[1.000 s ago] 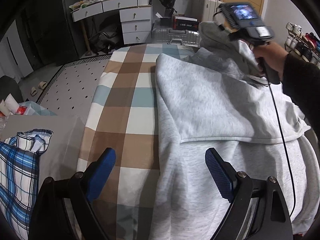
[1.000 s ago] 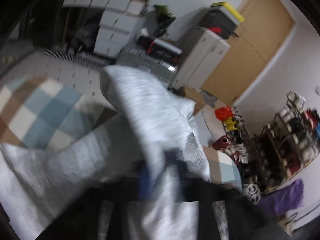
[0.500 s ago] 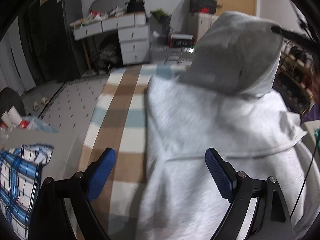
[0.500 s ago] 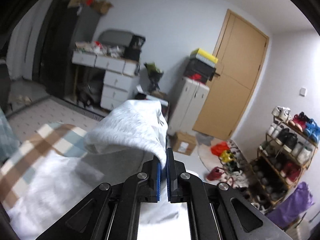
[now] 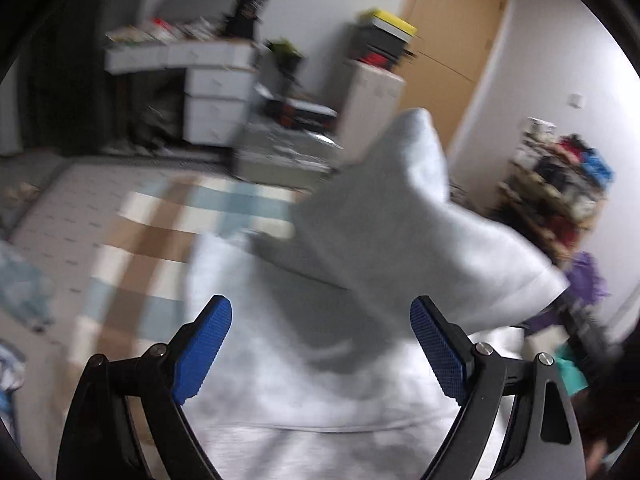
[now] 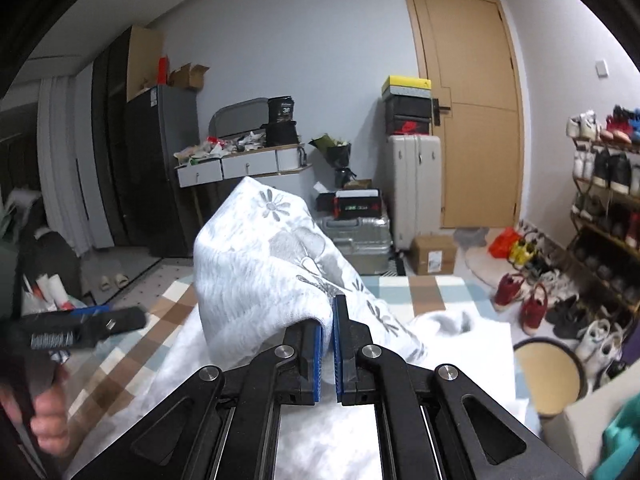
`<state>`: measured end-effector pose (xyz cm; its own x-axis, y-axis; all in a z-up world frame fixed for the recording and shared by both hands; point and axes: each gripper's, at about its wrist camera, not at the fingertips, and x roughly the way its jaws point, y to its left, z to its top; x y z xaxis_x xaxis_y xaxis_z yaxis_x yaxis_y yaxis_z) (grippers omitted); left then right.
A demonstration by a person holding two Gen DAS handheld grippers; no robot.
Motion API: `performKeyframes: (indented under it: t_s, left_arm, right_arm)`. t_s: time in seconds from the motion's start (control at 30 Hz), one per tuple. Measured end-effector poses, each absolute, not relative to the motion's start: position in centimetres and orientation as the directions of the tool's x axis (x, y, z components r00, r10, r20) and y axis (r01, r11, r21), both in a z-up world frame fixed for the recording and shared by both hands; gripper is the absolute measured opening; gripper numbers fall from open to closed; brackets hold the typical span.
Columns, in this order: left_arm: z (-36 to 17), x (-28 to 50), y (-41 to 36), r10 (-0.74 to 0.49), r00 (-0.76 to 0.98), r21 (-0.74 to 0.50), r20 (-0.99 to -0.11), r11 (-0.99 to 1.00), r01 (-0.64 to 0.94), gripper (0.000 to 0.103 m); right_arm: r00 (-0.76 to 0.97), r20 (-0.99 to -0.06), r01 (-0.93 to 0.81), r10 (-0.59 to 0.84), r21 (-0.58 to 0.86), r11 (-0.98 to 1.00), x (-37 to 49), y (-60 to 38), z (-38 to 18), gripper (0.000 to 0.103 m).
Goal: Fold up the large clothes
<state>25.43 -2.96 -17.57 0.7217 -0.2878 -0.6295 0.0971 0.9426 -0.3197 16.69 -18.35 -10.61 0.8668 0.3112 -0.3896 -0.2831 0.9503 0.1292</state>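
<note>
1. Far left in the right wrist view, a hand (image 6: pixel 48 416) grips the handle of the left gripper (image 5: pixel 320 344), whose black body reaches in over the checked cloth (image 6: pixel 120 344)
2. Seen from its own blurred camera, the left gripper's blue pads (image 5: pixel 204 344) stand wide apart with nothing between them, hanging above the grey hoodie (image 5: pixel 320 392)
3. Under the hoodie lies the checked cloth, brown, blue and white, showing to the left of the grey fabric
4. At the middle, the hoodie lies spread over the cloth, with one part lifted off it into a raised, drooping fold that carries a pale flower print (image 6: pixel 276 204)
5. Just below that fold, the right gripper (image 6: pixel 328 320) has its jaws pressed together on the edge of the lifted fabric, which hangs to the left of the pads
6. Behind, along the wall, stand a white drawer desk (image 6: pixel 240 166) with clutter on top, a silver case (image 6: pixel 356 236) on the floor, and a pale cabinet (image 6: pixel 412 188) with boxes stacked on it
7. Right of those is a wooden door (image 6: pixel 468 120), closed
8. Farthest right, a shoe rack (image 6: pixel 608 200) full of shoes, with more shoes on the floor before it and a round stool (image 6: pixel 548 376) near the cloth's corner
</note>
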Motion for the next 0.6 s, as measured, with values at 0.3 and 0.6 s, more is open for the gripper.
performKeyframes:
  t_s: [0.3,0.6]
  left_arm:
    - [-15.3,34.7,-5.0,-0.321,0.595,-0.345,-0.737,0.935,0.077,0.088]
    - [-20.0,35.9,-6.4,-0.476,0.305,-0.488,-0.825,0.872,0.04,0.022]
  right_arm:
    - [0.831,-0.422,-0.308,0.363,0.193,0.931,14.8,-19.0,-13.6,0.005]
    - [0.799,-0.464,-0.301,0.383,0.243,0.922,14.0,-19.4,-16.0,0.005]
